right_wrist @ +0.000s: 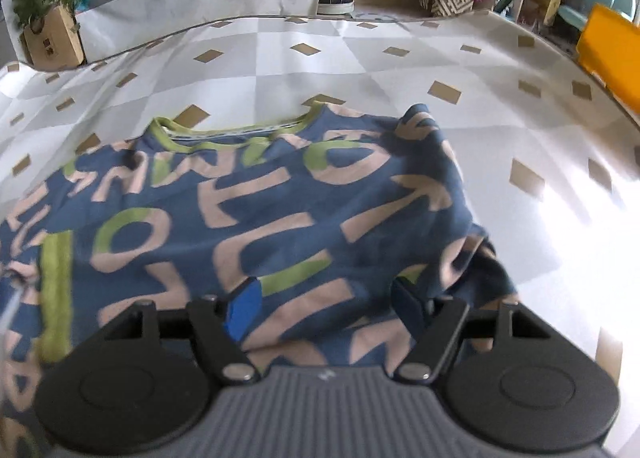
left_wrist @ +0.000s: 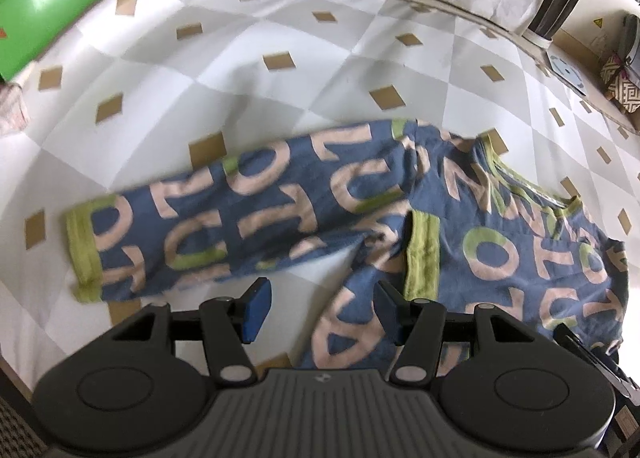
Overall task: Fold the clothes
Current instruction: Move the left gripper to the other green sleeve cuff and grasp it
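A blue shirt printed with pink and green letters lies flat on the checked tablecloth. One long sleeve stretches left and ends in a green cuff. The other cuff lies folded over the body. My left gripper hovers open over the shirt's lower edge, pads apart with only cloth and table beneath. In the right wrist view the collar points away. My right gripper stands open over the shirt, with a bunched fold beside its right finger.
A green chair back stands at the far left, a dark plant pot and a patterned bag at the far right. An orange box sits by the table's right edge, a cardboard box at the back left.
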Demonstrator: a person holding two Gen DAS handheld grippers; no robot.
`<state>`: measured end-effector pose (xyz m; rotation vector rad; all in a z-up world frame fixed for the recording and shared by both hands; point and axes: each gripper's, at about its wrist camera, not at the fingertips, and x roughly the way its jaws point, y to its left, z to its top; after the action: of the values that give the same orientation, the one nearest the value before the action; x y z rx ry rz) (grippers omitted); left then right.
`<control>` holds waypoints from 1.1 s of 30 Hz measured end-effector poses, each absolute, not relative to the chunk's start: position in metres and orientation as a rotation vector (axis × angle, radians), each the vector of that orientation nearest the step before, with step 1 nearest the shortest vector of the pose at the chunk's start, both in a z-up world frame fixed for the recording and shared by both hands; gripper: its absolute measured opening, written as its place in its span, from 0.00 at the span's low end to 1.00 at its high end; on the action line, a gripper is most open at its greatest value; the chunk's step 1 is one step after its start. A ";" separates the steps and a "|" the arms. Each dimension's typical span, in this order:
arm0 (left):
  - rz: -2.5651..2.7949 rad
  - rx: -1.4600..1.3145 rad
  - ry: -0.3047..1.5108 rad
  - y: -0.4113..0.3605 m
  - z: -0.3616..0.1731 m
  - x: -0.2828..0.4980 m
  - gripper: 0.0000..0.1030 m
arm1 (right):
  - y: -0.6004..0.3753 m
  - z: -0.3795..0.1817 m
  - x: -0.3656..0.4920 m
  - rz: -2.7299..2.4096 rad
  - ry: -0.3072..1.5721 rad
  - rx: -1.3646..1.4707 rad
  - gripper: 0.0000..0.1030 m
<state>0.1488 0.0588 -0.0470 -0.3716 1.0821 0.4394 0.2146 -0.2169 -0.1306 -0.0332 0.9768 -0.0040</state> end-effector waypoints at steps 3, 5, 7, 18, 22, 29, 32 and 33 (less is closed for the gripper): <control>0.441 -0.318 1.073 0.067 -0.044 0.149 0.54 | -0.213 -0.133 0.214 0.080 0.946 -0.044 0.68; 0.457 -0.297 1.074 0.078 -0.046 0.147 0.55 | -0.203 -0.129 0.211 0.162 0.910 -0.080 0.68; 0.466 -0.309 1.090 0.093 -0.053 0.143 0.55 | -0.192 -0.131 0.208 0.280 0.911 -0.108 0.68; 0.581 -0.562 1.193 0.179 -0.094 0.088 0.55 | -0.184 -0.155 0.192 0.398 0.756 -0.156 0.79; 0.667 -0.613 1.166 0.208 -0.098 0.075 0.55 | -0.188 -0.163 0.184 0.436 0.685 -0.158 0.87; 0.626 -0.731 1.172 0.257 -0.115 0.054 0.55 | -0.180 -0.165 0.184 0.463 0.696 -0.181 0.99; 0.637 -0.764 1.140 0.274 -0.118 0.044 0.55 | -0.179 -0.164 0.185 0.461 0.699 -0.177 1.00; 0.643 -0.783 1.130 0.277 -0.121 0.041 0.55 | -0.179 -0.165 0.184 0.461 0.697 -0.177 1.00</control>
<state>0.0409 0.2775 -0.1206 -0.7830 1.1304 0.6430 0.1844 -0.1792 -0.1650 -0.1775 0.6972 0.4609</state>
